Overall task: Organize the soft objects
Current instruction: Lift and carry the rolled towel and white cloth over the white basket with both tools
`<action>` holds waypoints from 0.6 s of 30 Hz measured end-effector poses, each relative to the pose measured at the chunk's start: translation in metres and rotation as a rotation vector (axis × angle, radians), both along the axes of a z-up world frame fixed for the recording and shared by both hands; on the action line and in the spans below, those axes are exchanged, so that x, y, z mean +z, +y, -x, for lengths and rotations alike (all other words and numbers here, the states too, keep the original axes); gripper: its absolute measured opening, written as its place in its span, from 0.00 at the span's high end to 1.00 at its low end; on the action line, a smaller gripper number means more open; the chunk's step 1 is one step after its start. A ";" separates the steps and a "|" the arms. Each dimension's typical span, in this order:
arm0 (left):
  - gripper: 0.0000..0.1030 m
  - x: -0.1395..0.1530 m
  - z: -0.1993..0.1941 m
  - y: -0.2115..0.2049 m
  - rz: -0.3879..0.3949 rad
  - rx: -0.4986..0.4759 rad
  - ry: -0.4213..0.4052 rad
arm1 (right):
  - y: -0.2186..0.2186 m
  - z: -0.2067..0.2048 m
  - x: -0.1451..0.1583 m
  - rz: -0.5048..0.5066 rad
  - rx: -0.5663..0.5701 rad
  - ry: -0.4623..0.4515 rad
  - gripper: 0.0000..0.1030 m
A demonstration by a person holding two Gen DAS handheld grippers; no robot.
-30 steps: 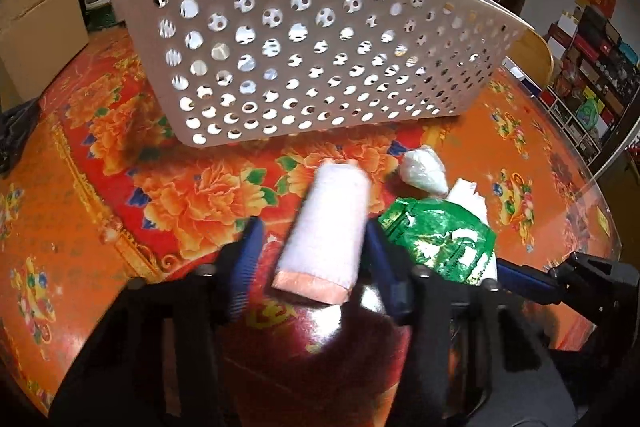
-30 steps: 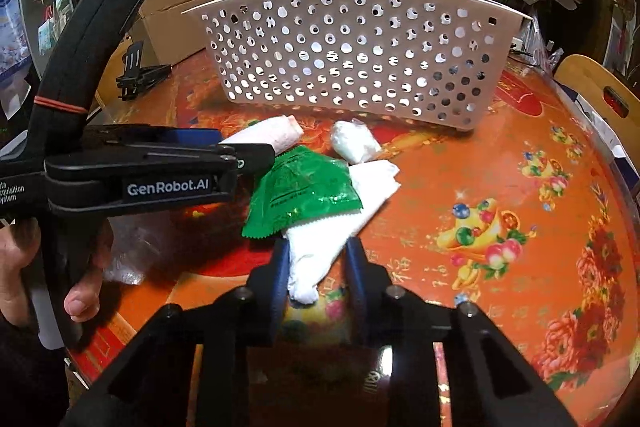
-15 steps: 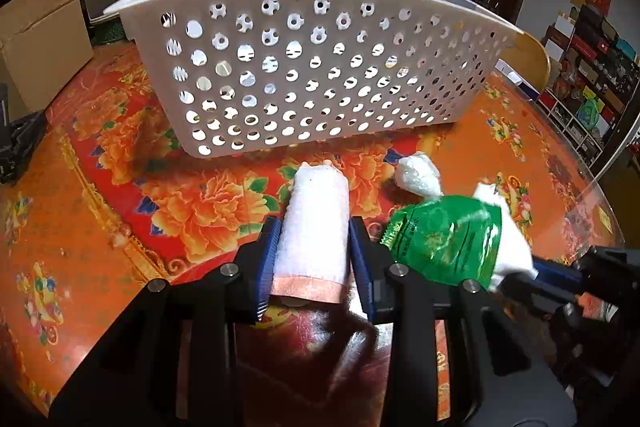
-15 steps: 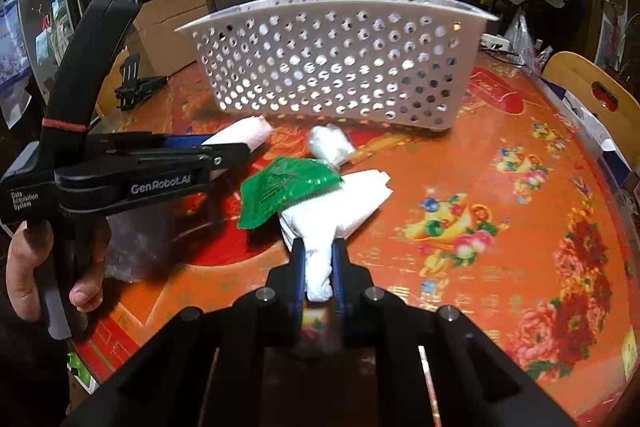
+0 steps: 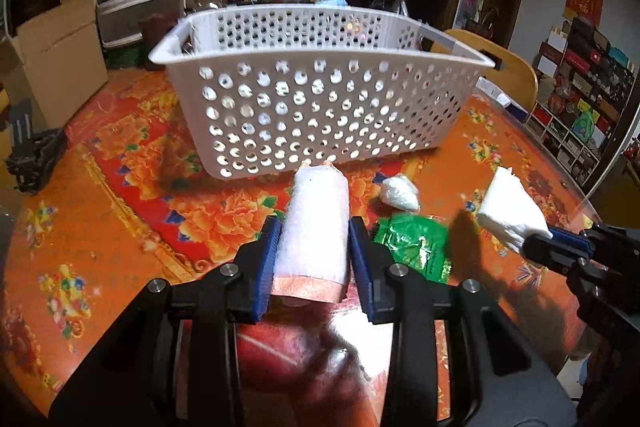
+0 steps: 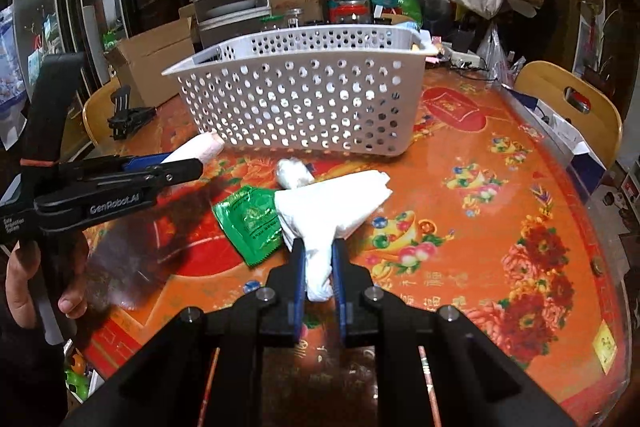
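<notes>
Between my left jaws sits the soft pink towel roll (image 5: 314, 223), pinched mid-length; my right jaws pinch the limp white tissue bundle (image 6: 320, 223) by its tail.

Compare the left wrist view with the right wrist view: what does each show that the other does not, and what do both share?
Only the left wrist view shows the left gripper pads clamping the pink rolled towel from both sides, and shelves of boxes at far right.

Only the right wrist view shows the person's hand on the left gripper's handle, and the right gripper pinching the white folded cloth head-on.

Both show the white perforated basket, green packet and small white bundle on the floral table.
</notes>
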State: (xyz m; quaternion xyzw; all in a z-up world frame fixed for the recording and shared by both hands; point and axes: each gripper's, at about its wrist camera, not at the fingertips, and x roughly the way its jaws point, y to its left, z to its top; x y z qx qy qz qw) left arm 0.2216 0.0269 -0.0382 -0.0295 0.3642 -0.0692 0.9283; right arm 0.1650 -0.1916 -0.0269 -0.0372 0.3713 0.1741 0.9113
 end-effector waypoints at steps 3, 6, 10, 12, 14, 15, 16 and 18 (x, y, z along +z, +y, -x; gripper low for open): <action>0.69 0.009 0.008 0.004 0.012 0.012 -0.019 | 0.001 0.001 0.005 -0.010 0.008 -0.008 0.90; 0.69 0.020 0.017 0.008 0.030 0.020 -0.046 | 0.004 0.001 0.012 -0.014 0.020 -0.022 0.90; 0.69 0.038 0.029 0.008 0.033 0.015 -0.084 | 0.006 0.003 0.023 -0.025 0.028 -0.044 0.90; 0.69 0.047 0.035 0.007 0.031 0.012 -0.104 | 0.004 0.003 0.029 -0.039 0.033 -0.050 0.90; 0.69 0.057 0.041 0.007 0.032 0.012 -0.127 | 0.003 0.002 0.036 -0.043 0.035 -0.063 0.90; 0.69 0.061 0.044 0.007 0.029 0.011 -0.133 | 0.002 0.002 0.040 -0.047 0.037 -0.067 0.90; 0.69 0.066 0.045 0.006 0.025 0.011 -0.143 | 0.001 0.001 0.043 -0.050 0.039 -0.070 0.90; 0.69 0.077 0.047 0.007 0.029 0.010 -0.156 | -0.002 -0.001 0.051 -0.050 0.039 -0.085 0.90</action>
